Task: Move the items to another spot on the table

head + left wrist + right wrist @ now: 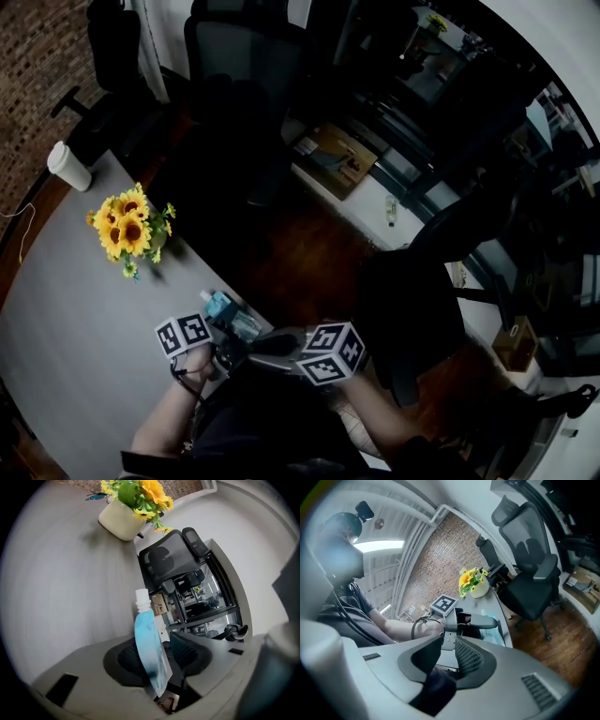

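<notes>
The pouch (149,644) is glossy plastic, the table (70,588) smooth and matt, the floor (309,258) dark wood.

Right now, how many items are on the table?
3: a white cup at the far corner, a sunflower pot mid-table, and a blue pouch at the near edge, between the left gripper's jaws. Others could be hidden.

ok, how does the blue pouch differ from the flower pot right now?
The blue pouch is flat, white-capped and sits between the jaws of the left gripper. The flower pot is cream, rounded and stands free farther up the table.
</notes>
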The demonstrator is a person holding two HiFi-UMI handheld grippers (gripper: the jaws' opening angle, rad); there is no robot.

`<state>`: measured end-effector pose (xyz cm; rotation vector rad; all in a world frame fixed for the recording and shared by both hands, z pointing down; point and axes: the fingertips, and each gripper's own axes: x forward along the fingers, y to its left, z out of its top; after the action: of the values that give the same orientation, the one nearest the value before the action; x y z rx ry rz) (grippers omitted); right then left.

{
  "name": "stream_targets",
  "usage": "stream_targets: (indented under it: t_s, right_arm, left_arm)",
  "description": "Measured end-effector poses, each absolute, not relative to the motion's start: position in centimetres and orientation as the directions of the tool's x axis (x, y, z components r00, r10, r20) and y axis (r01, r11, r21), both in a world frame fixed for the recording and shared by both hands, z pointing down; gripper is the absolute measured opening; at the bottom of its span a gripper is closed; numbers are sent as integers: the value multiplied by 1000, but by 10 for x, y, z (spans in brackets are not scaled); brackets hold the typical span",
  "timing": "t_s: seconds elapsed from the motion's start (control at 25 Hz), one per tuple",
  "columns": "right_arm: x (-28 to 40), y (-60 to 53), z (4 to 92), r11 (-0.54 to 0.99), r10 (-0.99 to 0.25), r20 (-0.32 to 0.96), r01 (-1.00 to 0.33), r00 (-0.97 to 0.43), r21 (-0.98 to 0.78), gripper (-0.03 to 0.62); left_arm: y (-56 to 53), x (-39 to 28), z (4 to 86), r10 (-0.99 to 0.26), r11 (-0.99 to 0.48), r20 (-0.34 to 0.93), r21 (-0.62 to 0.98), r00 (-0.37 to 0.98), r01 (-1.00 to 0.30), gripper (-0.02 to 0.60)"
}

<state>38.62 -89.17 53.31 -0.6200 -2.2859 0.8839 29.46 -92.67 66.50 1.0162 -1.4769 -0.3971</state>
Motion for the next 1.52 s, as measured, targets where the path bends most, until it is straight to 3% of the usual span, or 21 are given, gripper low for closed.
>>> stream_targets:
  t_s: [0.48, 0.8, 1.28, 1.44, 1.52]
  right_arm:
    - [387, -895, 525, 635, 648, 333, 245, -685, -733, 58]
    - [383, -909, 567, 767, 556, 514, 164, -653, -621, 58]
    - [364, -907, 562, 780, 569, 493, 242, -658, -577, 43]
    - [356, -915, 560, 816, 541, 500, 277, -676, -507, -11]
    - [353, -919, 552, 808, 545, 473, 284, -692, -516, -20]
  left_arm:
    - [-919, 292, 666, -705, 568, 692, 682, 156, -460, 207]
    - [-907, 286, 658, -622, 557, 761, 594, 183, -581, 258]
    - [-893, 280, 646, -590, 491, 795, 490, 140, -720, 256]
    - [-892, 275, 628, -639, 454, 765, 461, 83, -763, 212]
    - [-897, 273, 615, -679, 426, 731, 469, 69, -773, 145]
